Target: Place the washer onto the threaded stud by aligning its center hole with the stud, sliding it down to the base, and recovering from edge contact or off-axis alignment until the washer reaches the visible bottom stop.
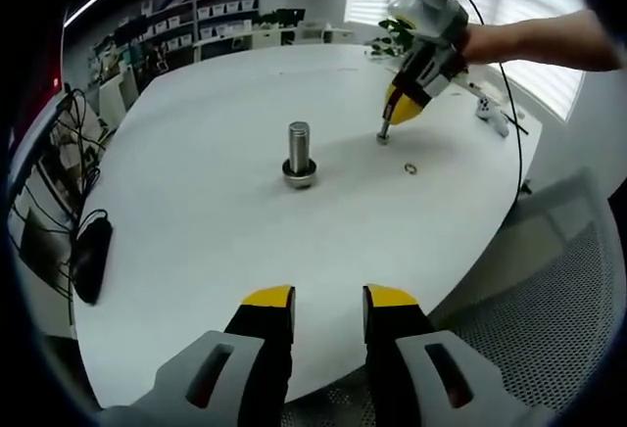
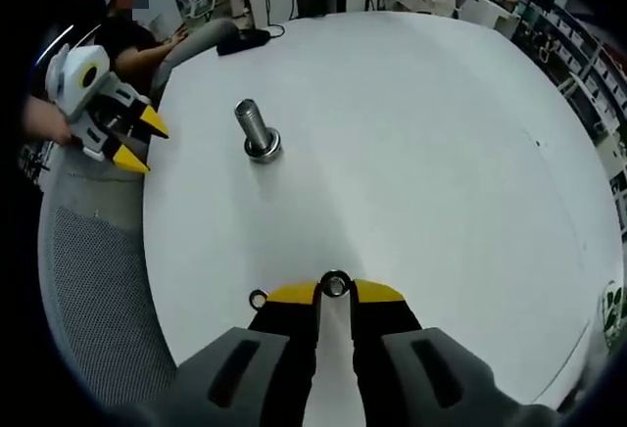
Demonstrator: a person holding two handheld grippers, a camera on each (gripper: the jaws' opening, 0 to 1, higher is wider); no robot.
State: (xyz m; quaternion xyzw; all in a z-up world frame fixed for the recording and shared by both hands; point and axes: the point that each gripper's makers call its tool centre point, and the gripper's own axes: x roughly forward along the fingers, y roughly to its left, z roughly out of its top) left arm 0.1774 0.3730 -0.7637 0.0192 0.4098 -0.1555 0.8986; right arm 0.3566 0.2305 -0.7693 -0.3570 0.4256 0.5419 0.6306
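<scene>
A steel threaded stud (image 1: pixel 299 152) (image 2: pixel 257 130) stands upright on its round base on the white table (image 1: pixel 196 202), bare of any washer. My right gripper (image 1: pixel 390 129) (image 2: pixel 335 295) points down at the table to the right of the stud, and its yellow tips are closed on a small washer (image 1: pixel 384 136) (image 2: pixel 335 283) resting at the surface. A second small ring (image 1: pixel 410 166) (image 2: pixel 258 299) lies loose beside it. My left gripper (image 1: pixel 329 300) (image 2: pixel 149 143) hangs over the near table edge, well short of the stud, open and holding nothing.
A black mouse-like object (image 1: pixel 88 256) lies near the table's left edge. A grey mesh chair (image 1: pixel 558 290) (image 2: pixel 93 290) stands at the table's edge. A hand (image 1: pixel 549 40) holds the right gripper, its cable trailing past a small white device (image 1: pixel 490 111).
</scene>
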